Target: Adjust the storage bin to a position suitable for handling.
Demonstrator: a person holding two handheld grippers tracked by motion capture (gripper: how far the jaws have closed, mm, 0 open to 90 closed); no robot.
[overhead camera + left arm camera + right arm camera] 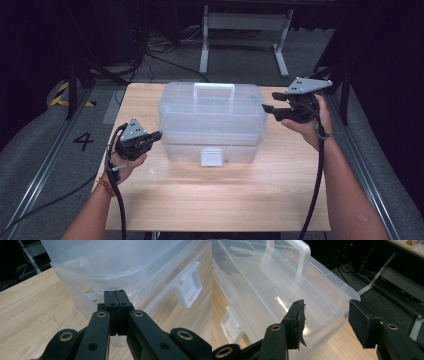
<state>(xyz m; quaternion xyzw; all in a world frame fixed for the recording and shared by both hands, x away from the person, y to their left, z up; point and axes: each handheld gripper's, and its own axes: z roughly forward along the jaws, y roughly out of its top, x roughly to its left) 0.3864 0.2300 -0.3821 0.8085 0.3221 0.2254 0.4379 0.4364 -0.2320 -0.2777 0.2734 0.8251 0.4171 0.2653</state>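
A clear plastic box (212, 122) stands upright in the middle of the wooden worktop (215, 200), its lid down. A white handle (214, 89) lies on the lid, and a white latch (211, 156) hangs at the middle of the near side.

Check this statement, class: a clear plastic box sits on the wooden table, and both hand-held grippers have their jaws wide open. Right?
Not quite. The left hand-held gripper is shut, as the left gripper view shows; the right hand-held gripper is open beside the clear plastic box on the wooden table.
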